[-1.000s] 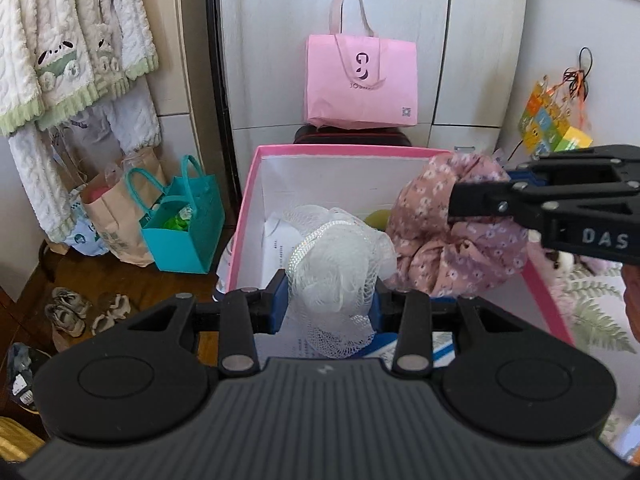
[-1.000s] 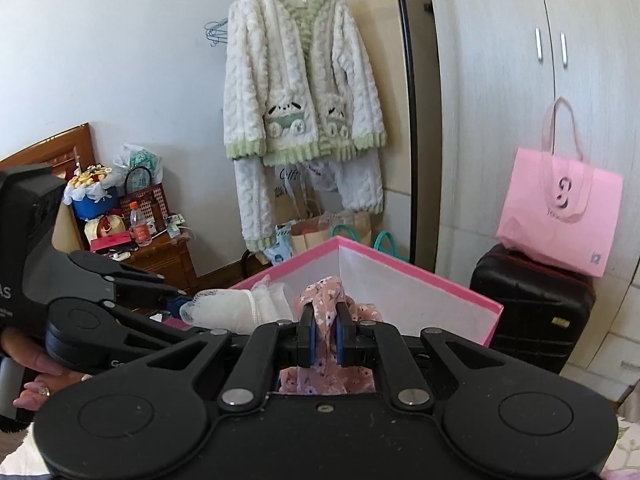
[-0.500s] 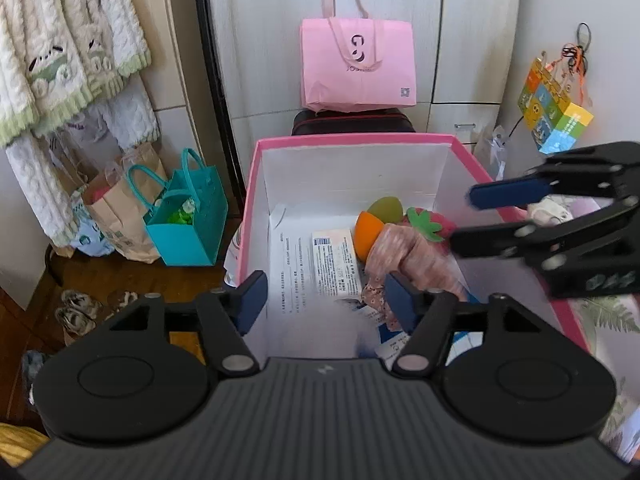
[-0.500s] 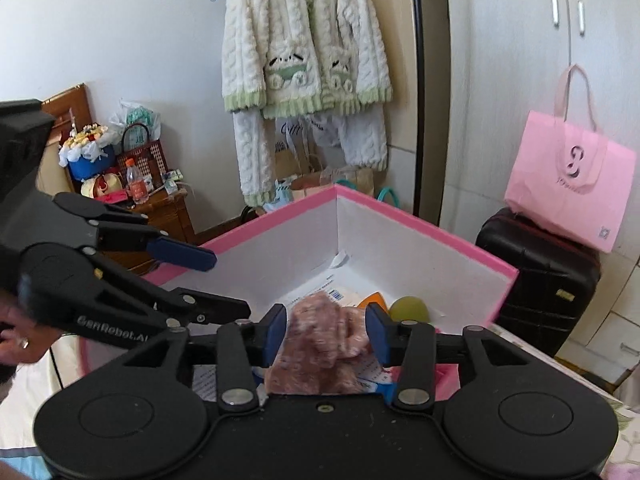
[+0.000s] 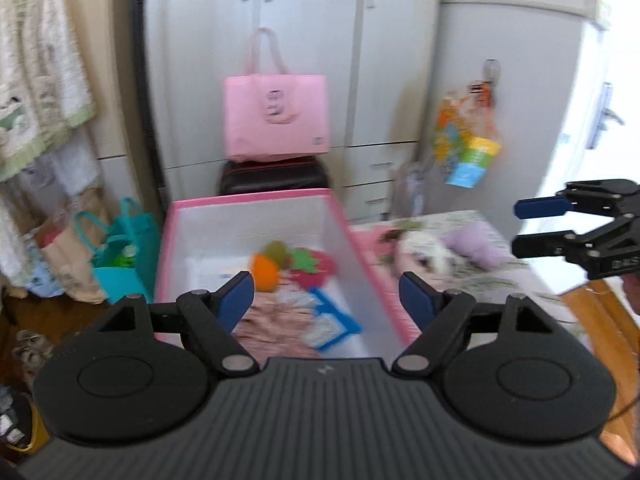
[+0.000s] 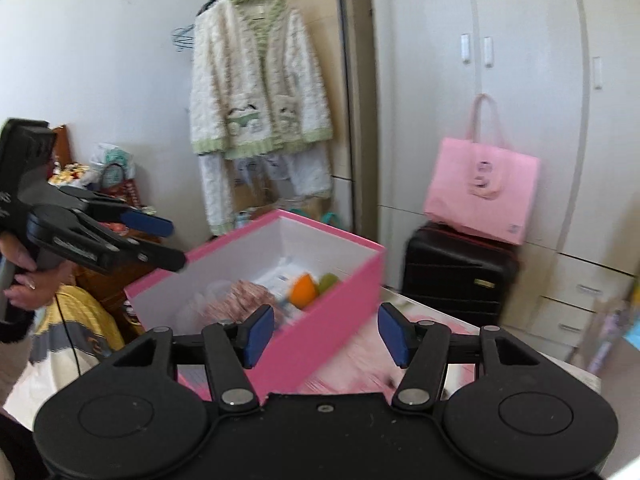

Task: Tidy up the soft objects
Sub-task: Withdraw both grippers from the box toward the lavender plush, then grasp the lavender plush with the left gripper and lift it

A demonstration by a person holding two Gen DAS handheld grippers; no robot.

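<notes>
Tongs on both sides are now hanging spread and empty: the left tongs (image 5: 326, 294) were pinching a white mesh puff a second ago and the right tongs (image 6: 326, 334) a floral cloth (image 5: 272, 326), and both have let go. I am seeing the cloth lying on the floor of the pink box (image 5: 340, 216), near the front, beside an orange toy (image 5: 264, 266), a green toy (image 5: 275, 249) and a red strawberry piece (image 5: 310, 266). The puff I am not making out for certain in the blur; I am judging it is in the box too. Since half a second ago both views are swinging right, away from the box interior and toward the flowered surface beside it, where a white plush (image 5: 430, 252) and a lilac soft thing (image 5: 474, 246) are lying just past the box wall. To me that means two items are filed and the next pickups are waiting there; the right tongs, well clear of the box, are looking closest to them.
</notes>
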